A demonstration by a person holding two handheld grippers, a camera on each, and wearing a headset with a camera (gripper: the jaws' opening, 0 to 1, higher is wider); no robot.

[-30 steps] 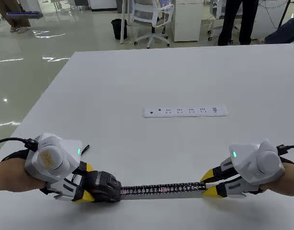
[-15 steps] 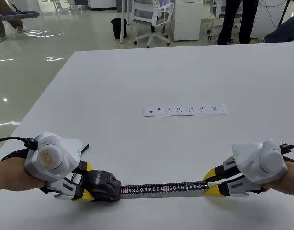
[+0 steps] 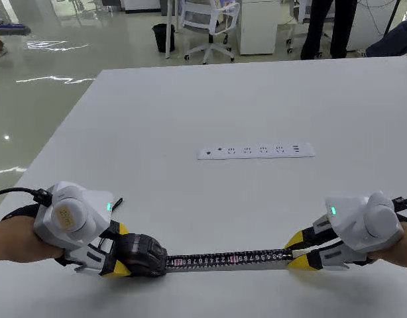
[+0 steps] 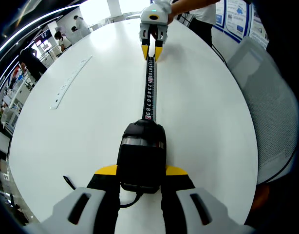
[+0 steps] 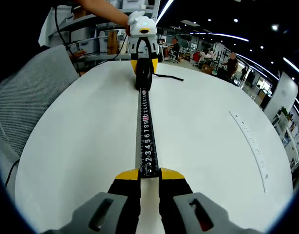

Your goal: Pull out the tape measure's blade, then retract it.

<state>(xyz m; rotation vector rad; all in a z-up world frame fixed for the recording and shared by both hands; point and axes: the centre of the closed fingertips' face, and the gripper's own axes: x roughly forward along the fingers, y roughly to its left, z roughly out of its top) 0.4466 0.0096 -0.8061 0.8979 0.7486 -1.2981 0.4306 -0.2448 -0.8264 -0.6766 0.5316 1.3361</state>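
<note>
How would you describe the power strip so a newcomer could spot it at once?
Start at the big white table. Near its middle, beyond the stretched tape blade, lies the power strip: long, flat, white, the one thing with a row of sockets.

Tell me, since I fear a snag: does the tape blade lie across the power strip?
No, the blade stretches along the table's near side, apart from the power strip farther back.
</note>
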